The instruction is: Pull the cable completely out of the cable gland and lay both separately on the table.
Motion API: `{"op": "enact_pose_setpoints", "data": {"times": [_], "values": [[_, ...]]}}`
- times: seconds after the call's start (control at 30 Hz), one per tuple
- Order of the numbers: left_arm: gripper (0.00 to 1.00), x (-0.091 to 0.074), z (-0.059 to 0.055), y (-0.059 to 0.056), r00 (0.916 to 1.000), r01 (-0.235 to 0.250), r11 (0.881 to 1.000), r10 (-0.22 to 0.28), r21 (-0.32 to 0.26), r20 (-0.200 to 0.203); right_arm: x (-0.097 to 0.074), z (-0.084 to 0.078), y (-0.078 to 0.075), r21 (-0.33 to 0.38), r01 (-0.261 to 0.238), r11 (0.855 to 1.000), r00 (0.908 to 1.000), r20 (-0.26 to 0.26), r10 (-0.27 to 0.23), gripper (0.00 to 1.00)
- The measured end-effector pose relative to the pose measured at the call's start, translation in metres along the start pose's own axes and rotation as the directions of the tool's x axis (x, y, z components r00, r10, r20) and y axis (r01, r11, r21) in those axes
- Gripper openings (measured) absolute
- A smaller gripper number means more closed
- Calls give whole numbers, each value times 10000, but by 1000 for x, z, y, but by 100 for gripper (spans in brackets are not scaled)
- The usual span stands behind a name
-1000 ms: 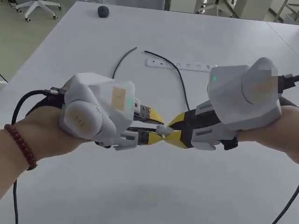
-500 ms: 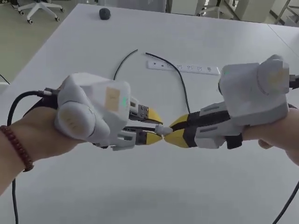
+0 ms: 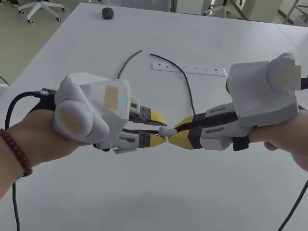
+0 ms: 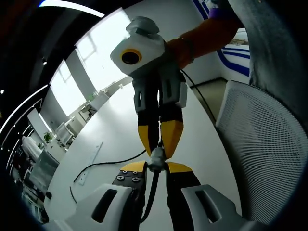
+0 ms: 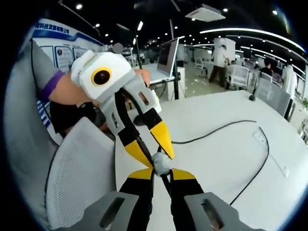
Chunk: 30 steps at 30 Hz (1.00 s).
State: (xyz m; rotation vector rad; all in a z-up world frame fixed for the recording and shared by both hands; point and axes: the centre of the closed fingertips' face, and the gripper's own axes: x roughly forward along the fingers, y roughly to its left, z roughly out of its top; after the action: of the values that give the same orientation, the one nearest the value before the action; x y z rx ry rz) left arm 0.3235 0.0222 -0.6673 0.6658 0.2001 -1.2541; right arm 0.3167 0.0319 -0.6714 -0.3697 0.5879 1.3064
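Between the meeting tips, the cable gland (image 3: 166, 131) sits as it did a second ago, though the right gripper (image 3: 174, 131) has shifted slightly rightward. The left gripper (image 3: 161, 130) is clenched on the gland, and the right jaws look clenched on the cable (image 3: 185, 79) just past it. Beyond the jaws lie cable slack and a power strip (image 3: 190, 69); nearer than the jaws the table (image 3: 159, 192) lies open.

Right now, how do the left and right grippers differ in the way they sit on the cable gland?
The left gripper reaches the cable gland with its jaws spread apart, while the right gripper comes in from the opposite side with its jaws nearly together. The black cable trails across the table behind the right gripper, not the left gripper. Both have yellow tips that meet on the gland.
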Motion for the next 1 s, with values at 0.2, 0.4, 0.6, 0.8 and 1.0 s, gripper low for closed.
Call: {"op": "enact_pose_setpoints", "data": {"times": [0.2,0.4,0.6,0.8,1.0], "values": [[16,-1,-4,1,9995,305,9886,-299,-1471,61,2,0,-1,-1333,361,9904,9988,-272,-401,7],[15,-2,-3,2,9986,520,9716,-494,-2308,171,2,2,0,-2458,564,9677,9969,-402,-683,7],[15,-2,-4,1,9971,745,9389,-659,-3360,368,1,1,0,-3449,724,9358,9946,-446,-934,7],[15,-2,-1,4,9944,986,8704,-678,-4824,809,-2,4,-4,-4574,1042,8831,9909,-284,-1316,7],[15,-3,2,5,9918,1229,8102,-803,-5731,992,-5,4,-4,-5115,1129,8518,9899,-162,-1409,7]]}}
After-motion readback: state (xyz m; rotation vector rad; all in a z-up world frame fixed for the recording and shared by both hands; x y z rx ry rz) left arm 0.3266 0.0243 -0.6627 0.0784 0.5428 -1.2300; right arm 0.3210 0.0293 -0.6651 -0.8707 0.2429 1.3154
